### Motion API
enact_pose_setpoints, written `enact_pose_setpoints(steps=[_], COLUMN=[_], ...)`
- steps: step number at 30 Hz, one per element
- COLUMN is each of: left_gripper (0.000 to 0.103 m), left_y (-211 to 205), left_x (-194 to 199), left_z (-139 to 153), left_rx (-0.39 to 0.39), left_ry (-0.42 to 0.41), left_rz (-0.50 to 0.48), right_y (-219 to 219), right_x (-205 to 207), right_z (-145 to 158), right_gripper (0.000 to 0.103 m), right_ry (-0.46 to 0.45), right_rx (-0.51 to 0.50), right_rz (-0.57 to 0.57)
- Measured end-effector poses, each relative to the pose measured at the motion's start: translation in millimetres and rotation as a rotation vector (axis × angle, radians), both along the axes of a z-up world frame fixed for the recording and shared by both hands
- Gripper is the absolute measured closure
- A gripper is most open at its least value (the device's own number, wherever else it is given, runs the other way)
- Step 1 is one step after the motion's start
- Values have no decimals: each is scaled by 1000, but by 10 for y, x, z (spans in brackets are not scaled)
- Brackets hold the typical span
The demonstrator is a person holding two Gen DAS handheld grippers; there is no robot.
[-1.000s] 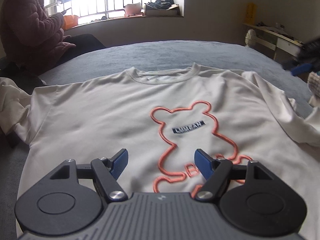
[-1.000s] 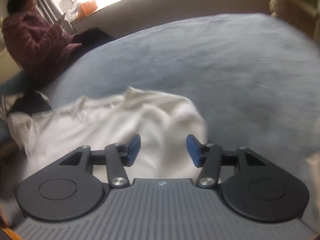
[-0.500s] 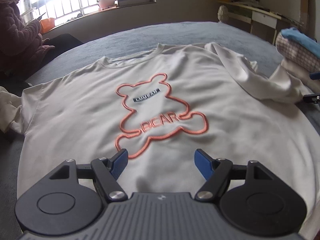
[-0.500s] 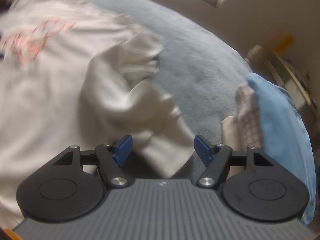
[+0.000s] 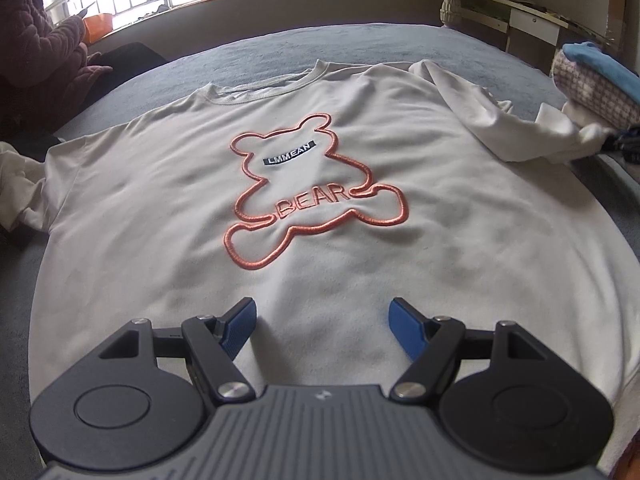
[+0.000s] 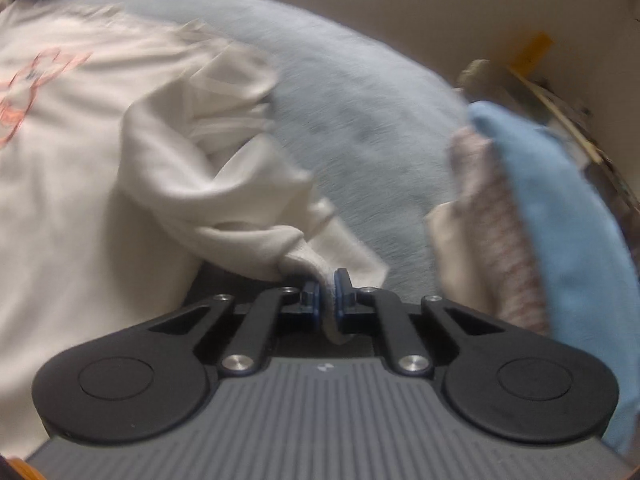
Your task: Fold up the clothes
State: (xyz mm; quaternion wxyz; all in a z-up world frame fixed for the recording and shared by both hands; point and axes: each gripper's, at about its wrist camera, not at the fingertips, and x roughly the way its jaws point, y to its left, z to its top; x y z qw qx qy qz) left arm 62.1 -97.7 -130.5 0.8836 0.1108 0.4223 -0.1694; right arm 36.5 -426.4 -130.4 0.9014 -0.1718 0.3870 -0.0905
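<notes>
White sweatshirt [image 5: 320,152]: spread face-up on grey bed [image 5: 360,44], no fold yet made; right gripper [image 6: 327,294] pinching cuff of crumpled right sleeve [image 6: 224,184]; left gripper [image 5: 322,322] spread wide, empty, above hem; both sleeves, body outstanding.

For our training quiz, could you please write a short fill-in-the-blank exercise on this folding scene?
1. The word stitched under the sweatshirt's bear outline is ____.
2. The right tool is shut on the sweatshirt's ____.
3. The left tool is ____ and holds nothing.
4. The top garment of the folded pile is ____ in colour.

Missing words: BEAR; cuff; open; blue
</notes>
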Motion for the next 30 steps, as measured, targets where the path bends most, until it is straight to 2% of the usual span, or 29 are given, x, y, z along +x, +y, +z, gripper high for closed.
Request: enact_pose_setpoints(steps=[4,6,8,11,13,15,17,19,23,26,29,30], left_gripper=[29,29,29,29,29,29,29,29,33,37,41,41], left_y=[98,169,304,653,945,1270,1597,1906,2288,2331,2312,2302], left_x=[45,79,135,278,404,532,654,759,857,926,1007,1040], left_z=[18,47,114,260,340,393,426,422,398,351,297,277], left_rx=[-43,-70,-102,-136,-130,-116,-105,-110,-87,15,70,85], left_ry=[10,9,-13,-80,-135,-174,-203,-214,-287,-381,-451,-473], left_rz=[32,55,95,196,282,374,467,558,675,672,621,601], right_y=[-30,-19,-9,7,17,91,300,601,1567,2465,3322,3566], right_x=[16,4,-8,-26,-39,-36,26,186,690,1221,1807,1992], right_z=[195,258,320,413,475,572,755,965,1251,1326,1238,1170], right_gripper=[95,79,52,42,37,37,37,37,37,37,37,37], right_ry=[9,28,47,76,95,100,66,22,-13,38,154,192], right_rx=[-2,18,37,67,86,106,152,235,440,627,827,865], right_rz=[-56,-81,-106,-144,-169,-171,-119,-18,276,494,600,599])
